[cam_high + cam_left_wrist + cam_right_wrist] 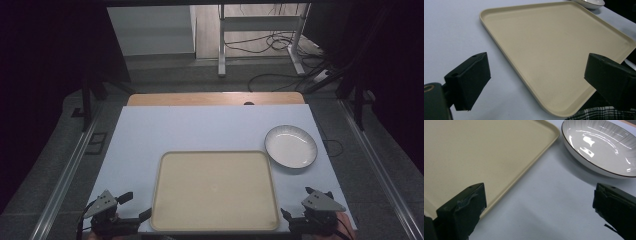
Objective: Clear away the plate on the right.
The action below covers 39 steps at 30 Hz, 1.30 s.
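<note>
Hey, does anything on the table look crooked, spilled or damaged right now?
Nothing spilled or broken. The beige tray lies flat and empty, and the white plate sits upright beside its far right corner, also empty. One small oddity: the covering on the right gripper fingers looks worn and frayed at the edges.

Tray (215,190) bare, open mat (200,130) behind, plate (291,146) at right

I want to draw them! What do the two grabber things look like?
Each is black. The left gripper and right gripper each carry a grey three-cornered plate on top. Their jaws are chunky black blocks; the right one's look wrapped in wrinkled tape. Some plaid cloth shows below the left one.
</note>
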Motion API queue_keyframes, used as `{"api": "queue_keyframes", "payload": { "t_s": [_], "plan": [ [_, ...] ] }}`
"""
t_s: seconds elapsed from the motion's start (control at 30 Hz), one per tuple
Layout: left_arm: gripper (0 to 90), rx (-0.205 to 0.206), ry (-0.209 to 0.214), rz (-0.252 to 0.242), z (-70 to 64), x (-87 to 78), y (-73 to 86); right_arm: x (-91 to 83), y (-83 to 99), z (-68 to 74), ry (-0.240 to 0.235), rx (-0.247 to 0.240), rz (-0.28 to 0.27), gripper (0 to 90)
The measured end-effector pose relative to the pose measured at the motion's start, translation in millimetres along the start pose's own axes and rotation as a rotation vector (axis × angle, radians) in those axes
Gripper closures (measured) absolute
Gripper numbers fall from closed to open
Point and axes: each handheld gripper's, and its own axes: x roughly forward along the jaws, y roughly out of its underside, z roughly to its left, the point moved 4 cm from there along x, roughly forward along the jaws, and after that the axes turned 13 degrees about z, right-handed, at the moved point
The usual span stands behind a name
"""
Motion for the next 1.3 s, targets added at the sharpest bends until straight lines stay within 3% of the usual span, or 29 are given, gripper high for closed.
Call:
{"api": "queue_keyframes", "payload": {
  "t_s": [0.67,1.03,1.3],
  "plan": [
    [6.3,0.000,0.000,0.001,0.0,0.1,0.0,9.8,-7.2,-2.3,-0.030,0.014,0.007,0.0],
    [6.3,-0.002,-0.001,0.001,0.3,0.3,0.0,15.7,-14.2,-7.6,-0.018,0.000,-0.006,0.0],
    [6.4,-0.003,-0.002,0.003,0.3,0.5,0.0,18.5,-18.4,-12.2,-0.027,0.018,-0.026,0.0]
  ]
}}
